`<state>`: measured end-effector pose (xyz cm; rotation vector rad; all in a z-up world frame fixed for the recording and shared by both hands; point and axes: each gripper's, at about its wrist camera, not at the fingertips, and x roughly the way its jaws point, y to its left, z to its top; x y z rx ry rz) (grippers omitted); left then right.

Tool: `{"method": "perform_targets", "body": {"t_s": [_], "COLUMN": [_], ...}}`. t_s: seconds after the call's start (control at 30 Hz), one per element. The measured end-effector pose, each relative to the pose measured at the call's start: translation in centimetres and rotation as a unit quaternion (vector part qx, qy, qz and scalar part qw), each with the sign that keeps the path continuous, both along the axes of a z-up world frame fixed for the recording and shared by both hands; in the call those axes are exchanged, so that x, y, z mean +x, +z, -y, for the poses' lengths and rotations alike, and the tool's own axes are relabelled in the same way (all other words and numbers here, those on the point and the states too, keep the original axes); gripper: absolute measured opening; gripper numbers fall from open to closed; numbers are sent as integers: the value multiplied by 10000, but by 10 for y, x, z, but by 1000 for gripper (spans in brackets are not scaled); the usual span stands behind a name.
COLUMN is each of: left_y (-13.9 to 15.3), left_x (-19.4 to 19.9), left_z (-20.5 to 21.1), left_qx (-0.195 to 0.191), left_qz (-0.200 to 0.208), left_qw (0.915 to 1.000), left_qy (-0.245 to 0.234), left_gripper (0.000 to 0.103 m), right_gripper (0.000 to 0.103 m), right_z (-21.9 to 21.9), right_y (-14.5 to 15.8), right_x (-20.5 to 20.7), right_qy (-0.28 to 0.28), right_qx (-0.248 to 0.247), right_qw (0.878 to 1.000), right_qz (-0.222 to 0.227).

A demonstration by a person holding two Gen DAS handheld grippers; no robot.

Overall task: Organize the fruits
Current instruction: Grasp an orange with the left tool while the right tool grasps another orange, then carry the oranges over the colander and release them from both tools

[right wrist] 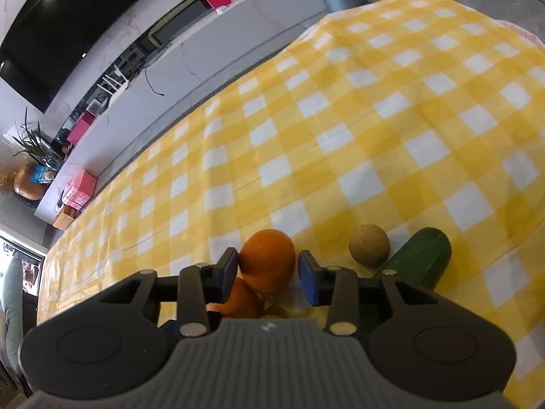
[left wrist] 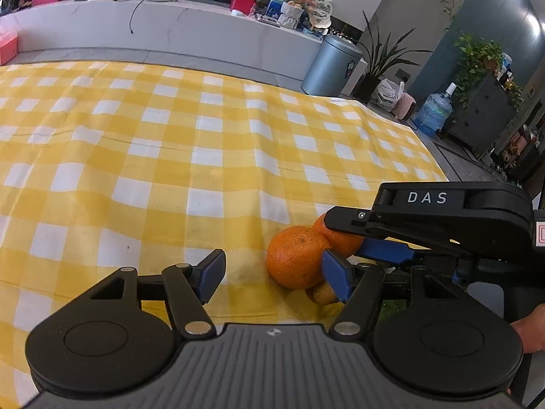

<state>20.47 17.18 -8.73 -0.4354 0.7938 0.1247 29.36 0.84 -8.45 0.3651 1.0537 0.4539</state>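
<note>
Two oranges lie together on the yellow checked cloth. In the left wrist view the near orange point(left wrist: 294, 257) sits just past my left gripper point(left wrist: 272, 274), which is open and empty; its right pad point(left wrist: 335, 274) is close beside that orange. My right gripper point(left wrist: 361, 238) reaches in from the right over the far orange point(left wrist: 340, 237). In the right wrist view my right gripper point(right wrist: 267, 274) is open with an orange point(right wrist: 269, 260) between its pads, the left pad point(right wrist: 228, 272) touching it. A second orange point(right wrist: 243, 301) lies below. A small tan round fruit point(right wrist: 369, 245) and a green cucumber point(right wrist: 420, 259) lie to the right.
The yellow checked cloth point(left wrist: 170, 156) covers the table. Beyond its far edge stand a grey counter point(left wrist: 170, 30), a round metal bin point(left wrist: 330, 64), potted plants point(left wrist: 381, 58) and a water bottle point(left wrist: 434, 114).
</note>
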Motion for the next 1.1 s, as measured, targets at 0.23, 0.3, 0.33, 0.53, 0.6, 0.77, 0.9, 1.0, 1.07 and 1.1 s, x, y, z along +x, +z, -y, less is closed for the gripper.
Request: {"method": "perform_targets", "body": {"t_s": [0.23, 0.3, 0.33, 0.53, 0.6, 0.77, 0.9, 1.0, 1.07, 1.1], "left_y": [-2, -2, -3, -10, -10, -12, -10, -4, 3, 8], "left_x": [1, 2, 4, 17, 20, 14, 12, 8, 5, 4], "left_z": [13, 20, 24, 38, 39, 40, 38, 35, 35, 35], "left_qx": [302, 469, 583, 932, 910, 967, 872, 779, 690, 608], "left_qz": [348, 430, 441, 276, 272, 356, 434, 611, 745, 837], "left_qw": [9981, 9963, 9951, 9928, 9932, 9928, 9938, 9938, 9937, 9936], "left_qy": [-397, -580, -658, -704, -665, -617, -530, -496, -477, -453], "left_gripper": [76, 76, 76, 75, 59, 53, 53, 53, 53, 53], "right_gripper": [33, 33, 33, 33, 33, 33, 33, 33, 33, 33], "right_z": [13, 19, 21, 24, 26, 32, 37, 41, 46, 49], "right_y": [0, 3, 5, 18, 21, 25, 31, 37, 42, 45], "right_x": [1, 1, 0, -3, -3, -3, -4, -7, -9, -11], "right_qy": [-194, -262, -273, -217, -235, -313, -318, -305, -317, -328], "right_qx": [197, 303, 364, 546, 594, 648, 759, 822, 879, 917], "right_qw": [9996, 9991, 9989, 9982, 9979, 9973, 9964, 9957, 9950, 9945], "right_qz": [-103, -110, -93, 91, 112, 160, 225, 292, 361, 395]}}
